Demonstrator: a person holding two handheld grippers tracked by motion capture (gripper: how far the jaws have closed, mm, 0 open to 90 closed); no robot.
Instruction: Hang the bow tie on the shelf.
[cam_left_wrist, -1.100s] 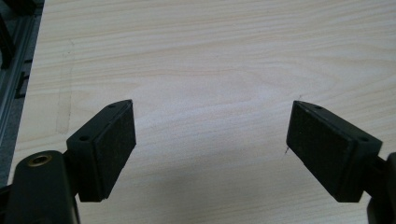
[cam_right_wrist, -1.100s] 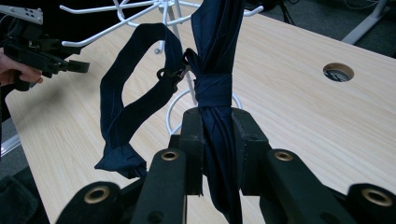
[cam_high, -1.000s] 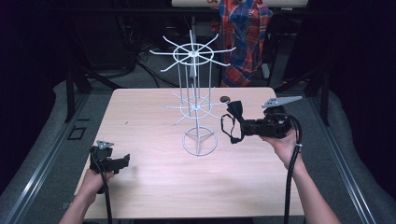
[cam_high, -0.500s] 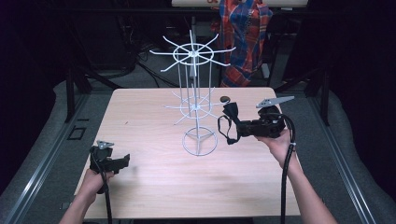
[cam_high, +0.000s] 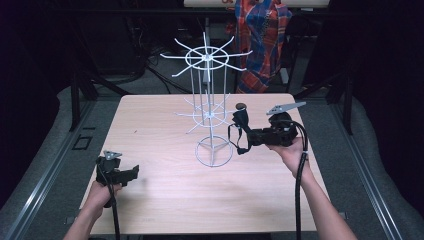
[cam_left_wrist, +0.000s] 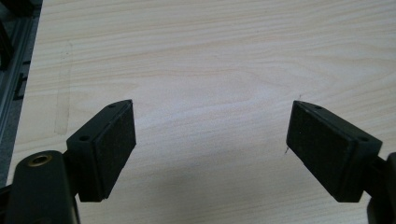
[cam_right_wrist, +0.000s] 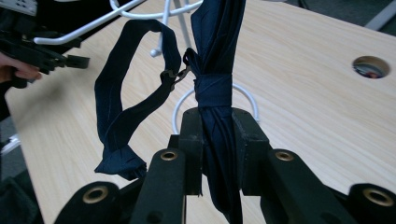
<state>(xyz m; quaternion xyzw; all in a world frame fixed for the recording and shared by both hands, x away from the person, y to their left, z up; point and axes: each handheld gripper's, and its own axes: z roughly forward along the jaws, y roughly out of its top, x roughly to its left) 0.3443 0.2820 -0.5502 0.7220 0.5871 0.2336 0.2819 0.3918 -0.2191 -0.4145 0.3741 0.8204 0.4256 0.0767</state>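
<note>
Two risks stood out. Your right gripper pinched the folded navy umbrella at frame centre; its loose strap could snag the wire rack. Left gripper sat spread, lower left.

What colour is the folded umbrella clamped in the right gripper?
Dark navy blue: the folded umbrella, its strap included. It shows best in the right gripper view.

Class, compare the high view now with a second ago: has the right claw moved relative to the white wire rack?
Yes. The right claw, shut on the folded umbrella, has moved left, closer to the white wire rack.
</note>
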